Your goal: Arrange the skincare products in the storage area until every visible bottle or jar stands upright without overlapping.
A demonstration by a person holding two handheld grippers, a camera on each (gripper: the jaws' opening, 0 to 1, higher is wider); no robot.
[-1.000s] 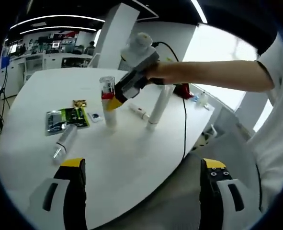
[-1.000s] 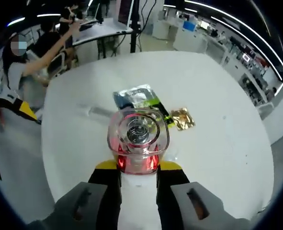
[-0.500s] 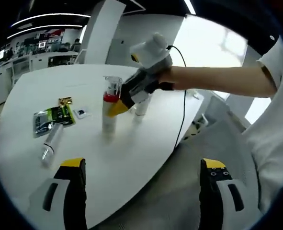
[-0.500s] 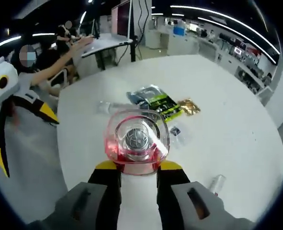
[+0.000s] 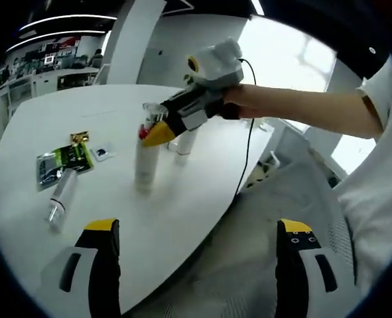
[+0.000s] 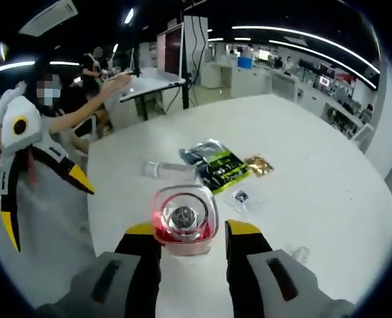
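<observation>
On the white table (image 5: pixel 182 218), nearest in the left gripper view, the left tool (image 5: pixel 194 265) hangs over the table's edge with its yellow-tipped jaws spread wide and holding nothing. Beyond it a clear tube (image 5: pixel 60 199) lies on its side, and past that a green-and-black sachet (image 5: pixel 62 161) lies flat with a small gold packet (image 5: pixel 79 138) just beyond it. To the right of these a tall white bottle with a red collar and clear cap (image 5: pixel 146 156) stands upright near the middle of the table. The right tool (image 5: pixel 161 132), held by a hand (image 5: pixel 239 106), has its yellow tips at the bottle's cap. A second white tube (image 5: pixel 184 144) stands upright just behind the bottle.

In the right gripper view, the right tool (image 6: pixel 194 232) has its jaws parted on either side of the bottle's cap (image 6: pixel 184 218), with a gap showing on the right; whether the left jaw touches cannot be told. Farther on lie the clear tube (image 6: pixel 169 169), the sachet (image 6: pixel 217 164) and the gold packet (image 6: pixel 258 164).
</observation>
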